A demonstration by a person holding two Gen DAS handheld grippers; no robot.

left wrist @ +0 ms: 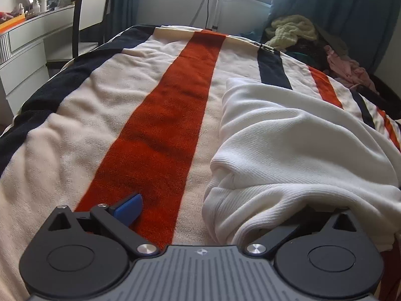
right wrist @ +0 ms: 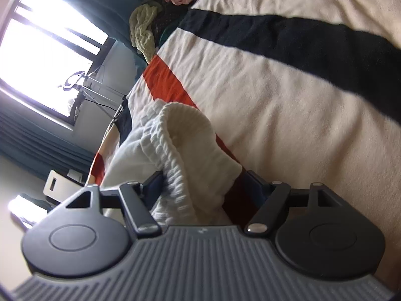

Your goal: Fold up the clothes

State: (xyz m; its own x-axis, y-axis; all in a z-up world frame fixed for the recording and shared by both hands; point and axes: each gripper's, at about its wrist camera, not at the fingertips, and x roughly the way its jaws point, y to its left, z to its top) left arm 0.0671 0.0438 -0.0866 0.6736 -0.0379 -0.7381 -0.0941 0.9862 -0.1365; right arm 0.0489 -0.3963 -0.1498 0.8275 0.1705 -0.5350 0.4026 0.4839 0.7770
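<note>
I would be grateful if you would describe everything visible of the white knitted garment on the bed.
The white garment is a ribbed knit, soft and thick-looking, lying crumpled, not yet folded flat, on the striped blanket. Its near edge drapes over one side of the left gripper, hiding that finger. In the right wrist view a bunched, ribbed part sits between the wide-apart fingers of the right gripper, which do not visibly press it.

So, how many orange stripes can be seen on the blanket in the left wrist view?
2. One wide stripe runs down the middle of the blanket; one narrow stripe lies near the right edge, beyond the white garment, which may hide more.
</note>
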